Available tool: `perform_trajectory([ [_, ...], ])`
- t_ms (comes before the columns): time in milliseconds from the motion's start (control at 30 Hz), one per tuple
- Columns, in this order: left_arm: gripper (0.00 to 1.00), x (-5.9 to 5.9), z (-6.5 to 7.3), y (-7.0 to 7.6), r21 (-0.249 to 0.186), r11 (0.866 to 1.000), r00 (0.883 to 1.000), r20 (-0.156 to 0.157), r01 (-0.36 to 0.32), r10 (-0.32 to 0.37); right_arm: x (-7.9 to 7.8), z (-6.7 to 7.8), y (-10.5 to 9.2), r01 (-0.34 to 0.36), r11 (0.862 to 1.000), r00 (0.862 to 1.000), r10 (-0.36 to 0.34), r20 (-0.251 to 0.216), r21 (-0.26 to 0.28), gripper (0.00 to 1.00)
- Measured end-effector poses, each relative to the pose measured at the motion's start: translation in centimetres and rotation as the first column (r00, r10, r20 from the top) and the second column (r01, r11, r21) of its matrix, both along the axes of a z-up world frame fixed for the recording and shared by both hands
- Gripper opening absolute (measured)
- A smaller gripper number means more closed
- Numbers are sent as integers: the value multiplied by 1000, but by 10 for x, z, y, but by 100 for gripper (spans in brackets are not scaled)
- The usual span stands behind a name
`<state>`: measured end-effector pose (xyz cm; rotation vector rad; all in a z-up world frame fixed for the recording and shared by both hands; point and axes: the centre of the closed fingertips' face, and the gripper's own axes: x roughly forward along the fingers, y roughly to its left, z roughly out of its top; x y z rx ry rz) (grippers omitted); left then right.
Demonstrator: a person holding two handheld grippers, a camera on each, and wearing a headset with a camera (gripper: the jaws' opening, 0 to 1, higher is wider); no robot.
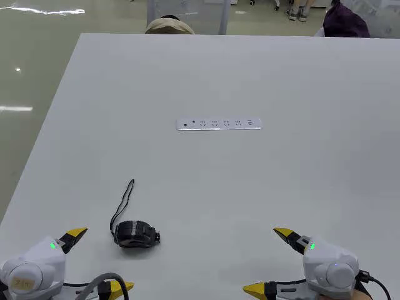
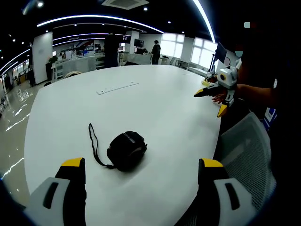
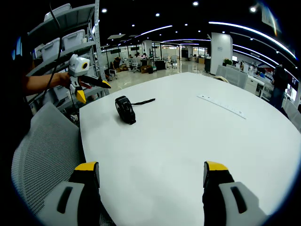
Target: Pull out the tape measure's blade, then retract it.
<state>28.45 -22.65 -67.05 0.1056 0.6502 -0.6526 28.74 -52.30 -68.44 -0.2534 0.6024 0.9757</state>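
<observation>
A black tape measure (image 1: pixel 136 234) with a black wrist strap (image 1: pixel 122 203) lies on the white table (image 1: pixel 225 81), near its front left. My left gripper (image 1: pixel 97 261) is open at the bottom left, just short of it; in the left gripper view the tape measure (image 2: pixel 127 149) lies on the table ahead of the yellow-tipped jaws, which stand wide apart, left gripper (image 2: pixel 143 165). My right gripper (image 1: pixel 274 261) is open at the bottom right, well apart from it. In the right gripper view the tape measure (image 3: pixel 125 109) lies far off to the left, right gripper (image 3: pixel 150 168).
A white power strip (image 1: pixel 219 124) lies flat near the table's middle. A grey mesh chair (image 3: pixel 47 155) stands at the table's near edge. A person's head (image 1: pixel 169 25) and another seated person (image 1: pixel 344 22) are beyond the far edge.
</observation>
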Motion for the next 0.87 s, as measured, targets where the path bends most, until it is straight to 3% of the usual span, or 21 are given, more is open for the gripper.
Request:
perform_trajectory([
  [867,99,0,1,0,6,1000,1000,7,12,-12,0,-1,0,-8,1000,1000,8,-4,-1,93],
])
